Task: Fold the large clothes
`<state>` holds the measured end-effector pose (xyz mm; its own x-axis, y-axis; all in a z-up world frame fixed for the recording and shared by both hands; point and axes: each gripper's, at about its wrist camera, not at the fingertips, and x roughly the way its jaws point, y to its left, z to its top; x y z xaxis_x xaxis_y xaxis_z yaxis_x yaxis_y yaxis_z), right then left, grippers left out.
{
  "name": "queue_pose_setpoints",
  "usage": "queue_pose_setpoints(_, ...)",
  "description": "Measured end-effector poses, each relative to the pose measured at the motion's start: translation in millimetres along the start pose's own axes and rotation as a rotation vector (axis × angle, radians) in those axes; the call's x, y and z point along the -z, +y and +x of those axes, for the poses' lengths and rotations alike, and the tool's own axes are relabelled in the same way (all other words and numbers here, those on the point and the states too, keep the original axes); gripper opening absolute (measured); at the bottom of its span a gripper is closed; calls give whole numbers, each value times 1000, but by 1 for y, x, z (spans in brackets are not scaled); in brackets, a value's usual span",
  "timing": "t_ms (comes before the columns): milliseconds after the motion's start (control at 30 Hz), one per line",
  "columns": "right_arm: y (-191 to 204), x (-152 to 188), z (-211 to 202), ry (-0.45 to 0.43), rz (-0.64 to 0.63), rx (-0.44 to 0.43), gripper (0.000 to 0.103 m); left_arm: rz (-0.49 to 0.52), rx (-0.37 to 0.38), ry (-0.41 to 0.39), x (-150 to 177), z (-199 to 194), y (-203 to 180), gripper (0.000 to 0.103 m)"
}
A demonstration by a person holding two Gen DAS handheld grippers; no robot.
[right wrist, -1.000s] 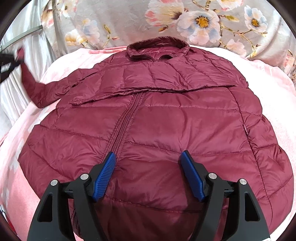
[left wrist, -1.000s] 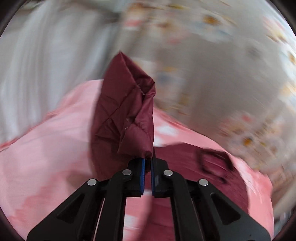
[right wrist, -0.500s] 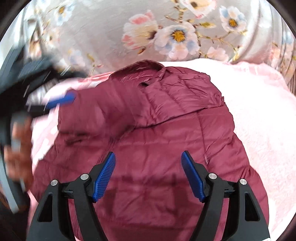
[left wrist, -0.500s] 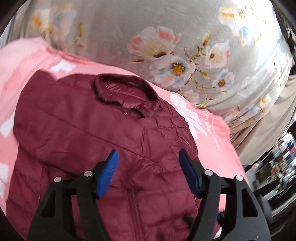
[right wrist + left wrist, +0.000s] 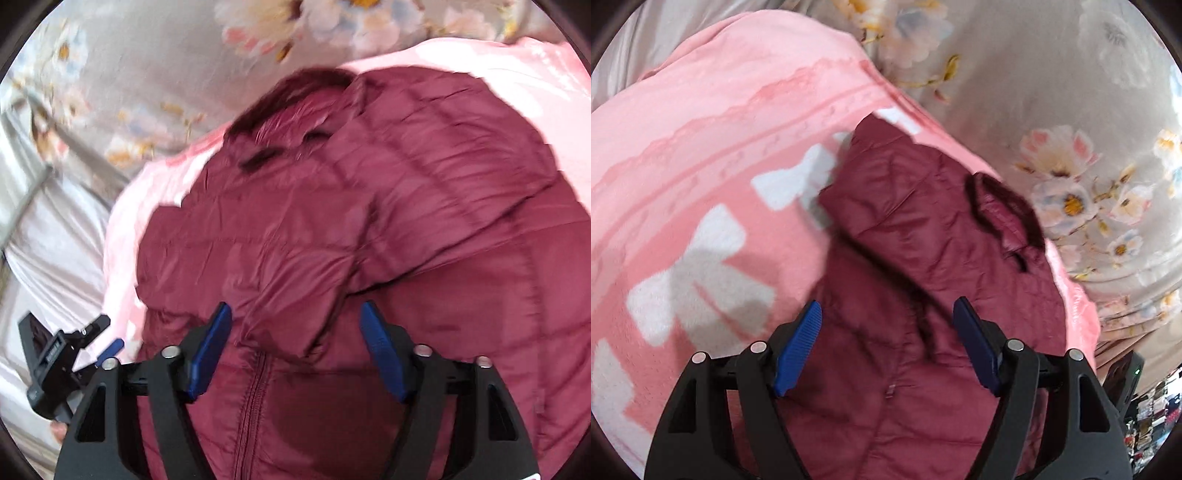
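A maroon quilted puffer jacket (image 5: 388, 221) lies front up on a pink blanket (image 5: 701, 147); it also shows in the left wrist view (image 5: 923, 240). Its left sleeve (image 5: 280, 280) is folded across the chest. The collar (image 5: 295, 107) is at the far end and the zipper (image 5: 255, 398) runs toward me. My left gripper (image 5: 888, 347) is open and empty above the jacket's left side. My right gripper (image 5: 297, 347) is open and empty above the jacket's lower front. The left gripper also shows in the right wrist view (image 5: 77, 354) at the lower left.
A grey floral bedspread (image 5: 1071, 129) lies beyond the blanket and shows in the right wrist view (image 5: 147, 55) too. Pale sheet (image 5: 44, 240) lies left of the blanket. Room clutter (image 5: 1152, 424) is at the far right edge.
My left gripper carried the sleeve cuff across the jacket, opened and let it go, then drew back to the left. My right gripper stayed open and moved closer to the jacket.
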<state>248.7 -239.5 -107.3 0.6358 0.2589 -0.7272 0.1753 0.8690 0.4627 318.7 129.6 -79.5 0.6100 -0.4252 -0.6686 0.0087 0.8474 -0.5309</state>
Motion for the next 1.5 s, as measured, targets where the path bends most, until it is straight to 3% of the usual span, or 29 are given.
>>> queue_pose_setpoints(33, 6, 1, 6, 18, -33, 10, 25, 5, -7, 12, 2, 5, 1, 71)
queue_pose_setpoints(67, 11, 1, 10, 34, -71, 40, 2, 13, -18, 31, 5, 10, 1, 71)
queue_pose_setpoints(167, 20, -14, -5, -22, -134, 75, 2, 9, -19, 47, 5, 15, 3, 71)
queue_pose_setpoints(233, 25, -37, -37, -125, -174, 109, 2, 1, 2, 28, -1, 12, -1, 71)
queue_pose_setpoints(333, 26, -71, -85, -271, -235, 219, 2, -15, 41, 3, -18, 8, -9, 71)
queue_pose_setpoints(400, 18, -87, -100, -309, -256, 291, 2, -27, 68, 3, -31, 11, -17, 71)
queue_pose_setpoints(600, -21, -104, -71, -233, -236, 354, 1, -87, 94, 29, -63, 44, -35, 71)
queue_pose_setpoints(667, -33, -99, -67, -226, -239, 364, 1, -130, 64, 42, -72, 60, -30, 71)
queue_pose_setpoints(700, -38, -98, -64, -226, -237, 369, 1, -141, 38, 48, -74, 67, -28, 69)
queue_pose_setpoints(833, -58, -94, -54, -201, -211, 362, 1, -180, -87, 71, -75, 94, -12, 44)
queue_pose_setpoints(1000, -79, -78, -37, -156, -190, 369, 1, -146, -163, 57, -63, 103, -3, 28)
queue_pose_setpoints(1300, -100, -64, -13, -98, -156, 366, 1, 24, -274, 19, -54, 109, -20, 26)
queue_pose_setpoints(1400, -102, -66, -17, -85, -141, 345, 2, 12, -242, 34, -57, 100, -20, 25)
queue_pose_setpoints(1467, -105, -66, -20, -80, -118, 316, 4, -53, -131, 45, -62, 89, -14, 28)
queue_pose_setpoints(1500, -108, -66, -22, -81, -99, 296, 4, -82, -102, 49, -64, 88, -12, 35)
